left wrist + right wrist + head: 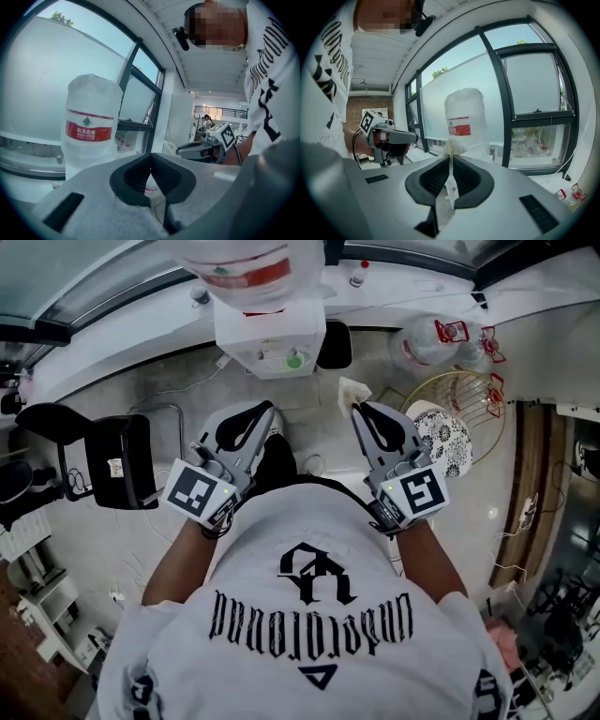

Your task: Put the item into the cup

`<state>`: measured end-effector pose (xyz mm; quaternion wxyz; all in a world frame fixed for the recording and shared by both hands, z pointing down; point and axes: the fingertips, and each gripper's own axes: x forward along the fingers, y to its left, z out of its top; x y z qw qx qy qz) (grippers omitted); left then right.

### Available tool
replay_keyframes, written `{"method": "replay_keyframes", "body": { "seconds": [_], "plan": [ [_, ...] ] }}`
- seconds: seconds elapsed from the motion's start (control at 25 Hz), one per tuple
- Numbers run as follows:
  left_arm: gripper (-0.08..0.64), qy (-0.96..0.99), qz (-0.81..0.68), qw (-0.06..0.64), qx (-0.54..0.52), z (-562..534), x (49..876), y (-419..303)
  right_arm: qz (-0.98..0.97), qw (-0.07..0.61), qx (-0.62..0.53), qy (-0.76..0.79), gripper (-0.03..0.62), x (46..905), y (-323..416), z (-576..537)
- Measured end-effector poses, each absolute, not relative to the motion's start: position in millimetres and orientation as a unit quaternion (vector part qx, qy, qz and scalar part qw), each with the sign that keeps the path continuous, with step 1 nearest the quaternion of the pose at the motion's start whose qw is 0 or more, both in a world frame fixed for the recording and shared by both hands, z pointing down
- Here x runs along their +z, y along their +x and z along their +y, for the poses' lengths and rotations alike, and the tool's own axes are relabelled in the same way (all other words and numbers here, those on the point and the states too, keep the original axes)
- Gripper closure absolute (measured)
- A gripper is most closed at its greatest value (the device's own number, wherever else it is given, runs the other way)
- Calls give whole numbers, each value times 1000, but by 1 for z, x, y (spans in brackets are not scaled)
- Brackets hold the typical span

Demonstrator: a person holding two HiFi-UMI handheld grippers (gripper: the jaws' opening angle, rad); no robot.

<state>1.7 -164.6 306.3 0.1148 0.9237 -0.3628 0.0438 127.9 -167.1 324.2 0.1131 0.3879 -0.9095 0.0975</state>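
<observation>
My R gripper [451, 161] is clamped narrow on a crumpled white paper wad [453, 146]. The wad's tuft pokes up past the tips and the rest hangs down between the dark ribbed pads. L gripper [151, 157] has its jaws pressed together w/ nothing between them. Both point at a white water dispenser [270, 338] topped by a clear plastic water jug w/ red label [91, 126].

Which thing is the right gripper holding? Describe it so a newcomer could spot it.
Start at the white water dispenser by the window, topped by a big bottle. Facing it, the right gripper is shut on a thin, cream-white crumpled sheet that pokes out past the jaw tips. The left gripper is shut on nothing.
</observation>
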Motion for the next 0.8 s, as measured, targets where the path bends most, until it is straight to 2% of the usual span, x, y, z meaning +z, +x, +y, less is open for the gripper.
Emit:
{"method": "replay_keyframes", "body": {
  "seconds": [0.8],
  "plan": [
    [548, 918, -339, 184, 86, -232, 417, -26, -885, 206, 193, 371, 562, 484, 76, -239]
  ]
}}
